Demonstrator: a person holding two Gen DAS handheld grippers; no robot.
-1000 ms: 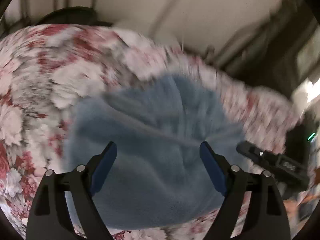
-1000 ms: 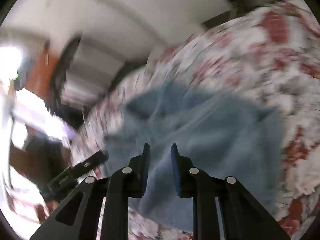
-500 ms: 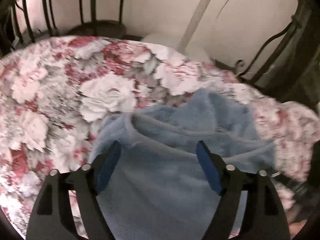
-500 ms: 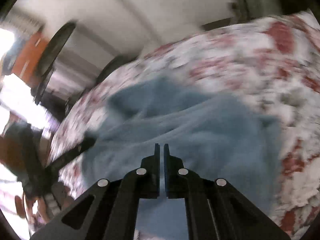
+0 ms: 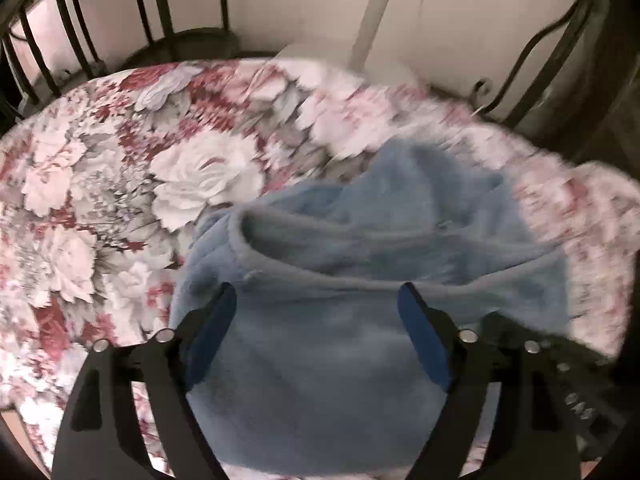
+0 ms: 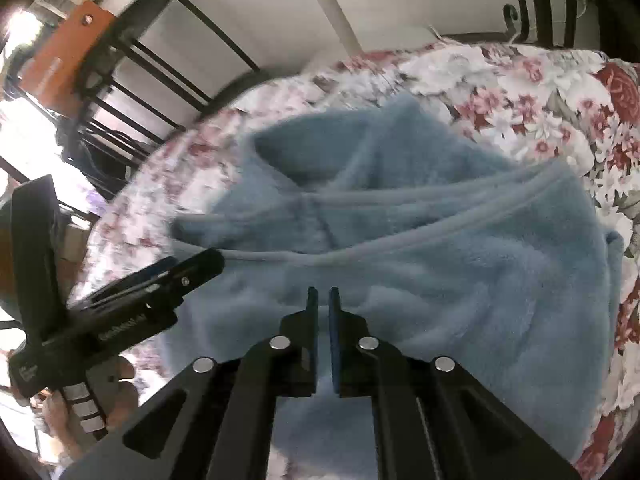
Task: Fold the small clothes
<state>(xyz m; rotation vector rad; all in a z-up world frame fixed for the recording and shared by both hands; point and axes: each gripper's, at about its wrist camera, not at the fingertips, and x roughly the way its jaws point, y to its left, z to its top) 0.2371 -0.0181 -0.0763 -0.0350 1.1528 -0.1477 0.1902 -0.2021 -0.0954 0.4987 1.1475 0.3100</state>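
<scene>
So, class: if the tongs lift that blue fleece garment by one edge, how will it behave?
The blue fleece garment lies in soft folds on the floral cover, so it would probably droop and hang. Its fuzzy pile suggests the pads would not slip, and it looks light for its bulk.

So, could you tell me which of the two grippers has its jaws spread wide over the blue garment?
The left gripper: its blue pads stand far apart above the blue fleece garment, while the right gripper has its pads nearly together.
</scene>
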